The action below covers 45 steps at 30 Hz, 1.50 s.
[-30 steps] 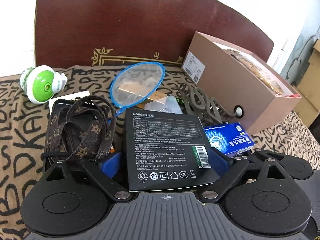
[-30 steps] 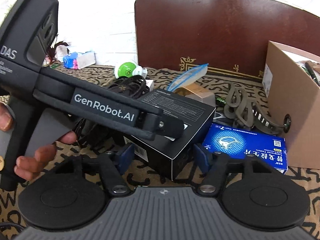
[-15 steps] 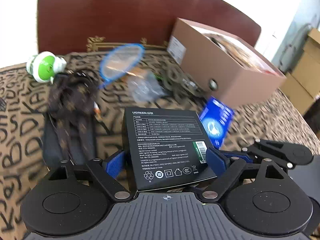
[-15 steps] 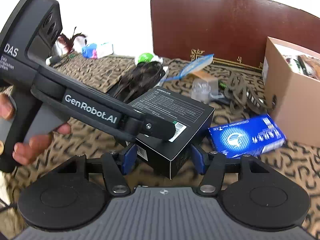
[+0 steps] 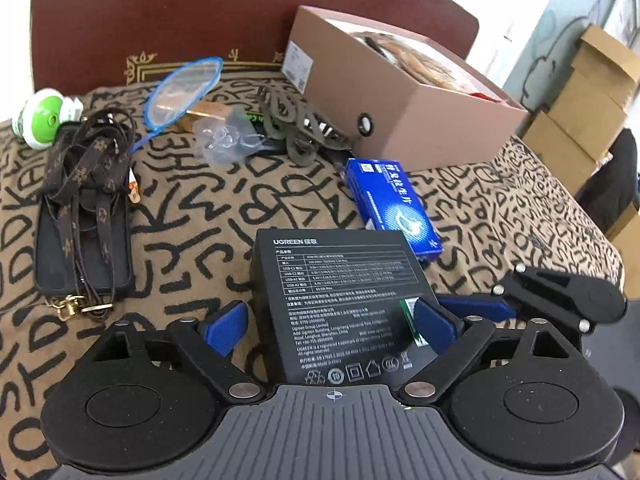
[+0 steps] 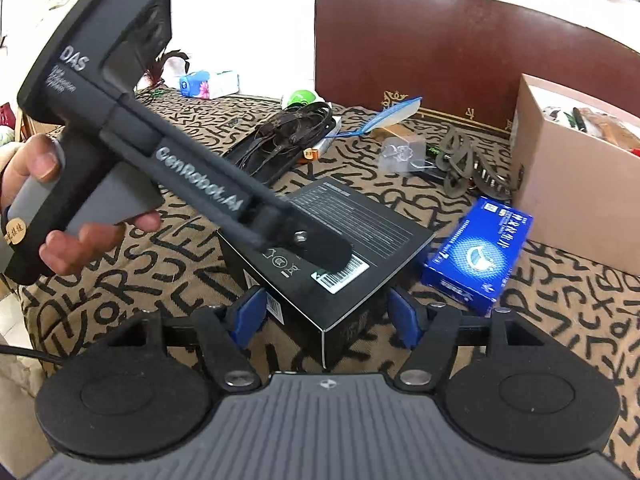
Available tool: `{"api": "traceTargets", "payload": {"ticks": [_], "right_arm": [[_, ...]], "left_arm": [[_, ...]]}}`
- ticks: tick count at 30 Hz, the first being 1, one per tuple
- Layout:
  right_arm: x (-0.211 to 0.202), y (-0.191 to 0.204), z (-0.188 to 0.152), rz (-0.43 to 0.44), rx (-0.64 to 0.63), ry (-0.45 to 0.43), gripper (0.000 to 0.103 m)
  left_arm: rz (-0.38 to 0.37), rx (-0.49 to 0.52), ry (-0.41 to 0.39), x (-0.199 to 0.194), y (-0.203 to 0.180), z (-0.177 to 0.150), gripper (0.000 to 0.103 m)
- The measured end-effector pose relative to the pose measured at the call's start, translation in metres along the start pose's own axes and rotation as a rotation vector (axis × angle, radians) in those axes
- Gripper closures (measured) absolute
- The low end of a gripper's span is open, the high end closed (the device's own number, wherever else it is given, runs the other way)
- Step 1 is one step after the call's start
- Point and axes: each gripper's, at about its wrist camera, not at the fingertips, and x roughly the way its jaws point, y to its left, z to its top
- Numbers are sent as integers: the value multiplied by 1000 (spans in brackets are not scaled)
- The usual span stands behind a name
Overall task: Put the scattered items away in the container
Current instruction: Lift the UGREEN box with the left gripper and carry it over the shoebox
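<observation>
While you hold the black box [image 5: 340, 292], your left gripper [image 5: 329, 326] is clenched on it. One blue pad [image 5: 224, 328] sits at the box's left side. The other sits at its right side, by the little bar code sticker. The white writing on the box faces up at the left camera.

Your right gripper [image 6: 326, 318] is at the same box. Its near corner pokes between the two blue pads [image 6: 248, 316]. Both pads are very close to the box sides, but I cannot tell if they squeeze it. In the right view your left hand [image 6: 36, 200] wraps around the handle of the left gripper, and that gripper reaches over the top of the box.

I cannot tell if the black box touches the cloth [image 5: 240, 208], which is brown with black letters. Just past it lies a blue box [image 5: 396, 204], flat on the cloth. Behind that stands the open cardboard box [image 5: 400, 120], which has things inside. The black box is well apart from it.

More things lie about on the cloth. Some grey rings [image 5: 296, 128] sit just beside the cardboard box. A clear plastic bag [image 5: 228, 140] is next to them, and a blue-rimmed bag [image 5: 184, 88] lies behind it. On the left a brown strap is piled on a dark phone case [image 5: 84, 216]. A green and white round thing [image 5: 46, 120] rests at the far left. A dark red board [image 5: 200, 20] stands behind everything.
</observation>
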Motion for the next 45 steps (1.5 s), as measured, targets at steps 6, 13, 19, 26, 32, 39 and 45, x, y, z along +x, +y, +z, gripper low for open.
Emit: {"api": "traceTargets", "payload": {"ticks": [6,13,19,26,32,39,45], "right_arm": [[3,-4,-3,9,32,-10,26],[7,-8,-2,18,72,-20,24],[-10,-4,0,47,87,-62,25],[-43,-16,15,-4,50,-173,25],[-73,-54,39,-121,11,-254,25],[-94,-123,70,-254,1,-290,25],[-92,-191,91,-295,27,-267,25]], "left_arm": [[-34,-7,14,3,3,-1,10],[-13,-9,17,6,1,2,11],[30,31,-10,-15,-14,1,10],[33,95,-97,-34,-47,34,8],[-19,163,-189,-24,-89,88,9],[-84,230,-256,17,-140,166,8],[-141,219,-243,69,-161,224,8]]}}
